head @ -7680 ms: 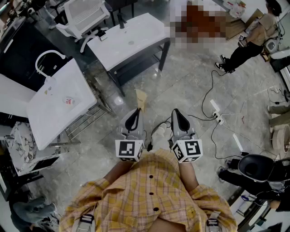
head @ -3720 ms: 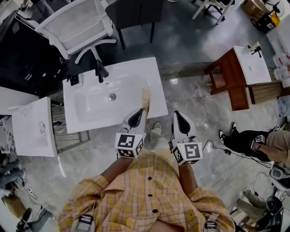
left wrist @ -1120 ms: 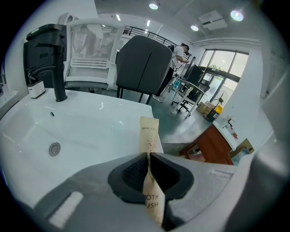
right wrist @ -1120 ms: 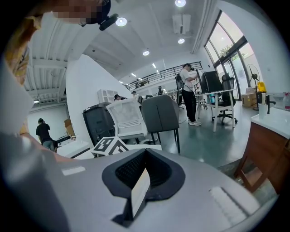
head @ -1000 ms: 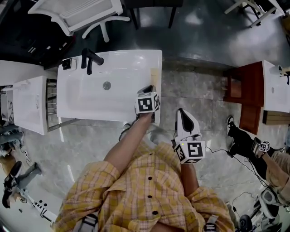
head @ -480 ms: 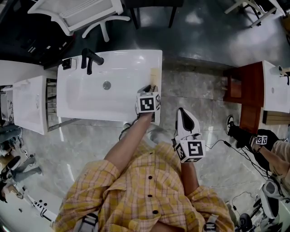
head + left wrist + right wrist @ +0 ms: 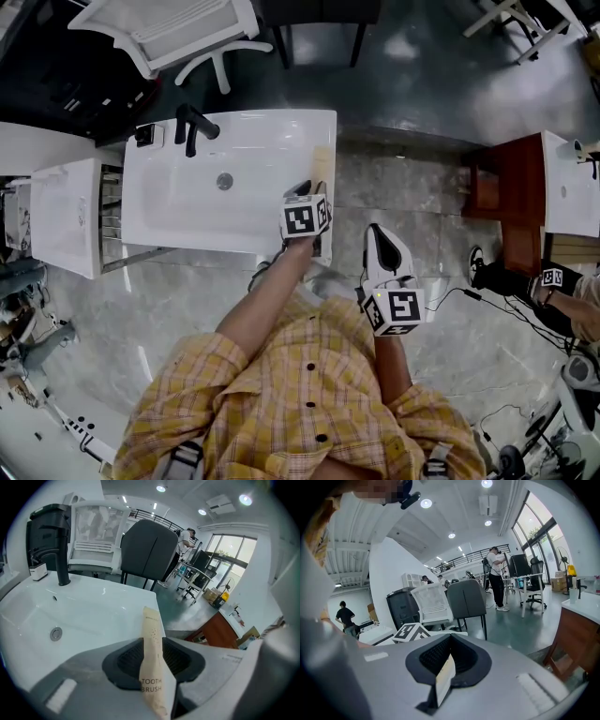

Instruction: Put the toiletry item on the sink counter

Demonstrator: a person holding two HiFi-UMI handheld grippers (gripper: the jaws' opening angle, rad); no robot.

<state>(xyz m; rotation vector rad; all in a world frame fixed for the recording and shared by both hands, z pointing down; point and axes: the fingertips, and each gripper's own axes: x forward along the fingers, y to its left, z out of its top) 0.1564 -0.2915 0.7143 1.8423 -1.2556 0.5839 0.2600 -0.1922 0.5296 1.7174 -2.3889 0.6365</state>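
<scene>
The toothbrush packet (image 7: 322, 169), a tan paper sleeve, lies along the right rim of the white sink counter (image 7: 272, 127). My left gripper (image 7: 306, 189) sits at its near end. In the left gripper view the packet (image 7: 152, 641) runs forward between the jaws, which are opening; the dark pads stand off its sides and do not press it. My right gripper (image 7: 377, 236) hangs over the floor, right of the counter. In the right gripper view the right gripper (image 7: 448, 663) is shut on a thin pale slip (image 7: 444, 679).
A black faucet (image 7: 195, 124) stands at the basin's back left, with the drain (image 7: 224, 181) at its middle. Another white counter (image 7: 58, 216) sits to the left, and a white chair (image 7: 164, 28) and dark chair behind. A wooden cabinet (image 7: 514, 192) stands at right. Cables lie on the floor.
I have walked up to the sink with the packet in my left gripper and set it on the right rim. In the last second neither gripper has visibly shifted.
</scene>
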